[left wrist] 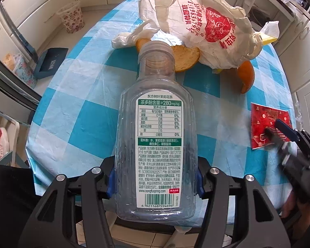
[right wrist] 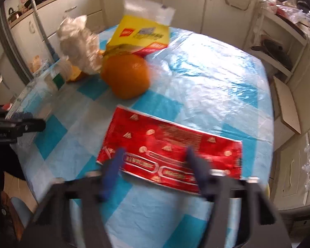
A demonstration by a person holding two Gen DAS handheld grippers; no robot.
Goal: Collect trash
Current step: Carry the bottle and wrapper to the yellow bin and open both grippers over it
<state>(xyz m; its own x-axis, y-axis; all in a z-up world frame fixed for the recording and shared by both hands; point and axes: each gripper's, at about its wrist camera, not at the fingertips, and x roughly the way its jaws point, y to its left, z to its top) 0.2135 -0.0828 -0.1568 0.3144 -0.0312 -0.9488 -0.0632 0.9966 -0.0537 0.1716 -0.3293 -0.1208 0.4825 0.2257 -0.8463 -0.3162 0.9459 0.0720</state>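
Empty clear plastic tea bottle (left wrist: 157, 144) was gripped by left gripper (left wrist: 156, 183) over table's near edge. Right gripper (right wrist: 154, 155), spread wide, was poised over flat red foil wrapper (right wrist: 171, 150) near right edge. Advised: one finger slid beneath wrapper's edge before pinching.

The left gripper (left wrist: 155, 183) clamps a clear, empty plastic bottle (left wrist: 157, 128) with a green-and-white label. Its neck points toward a crumpled white plastic bag (left wrist: 196, 18) on the blue-and-white checked tablecloth (left wrist: 82, 107).
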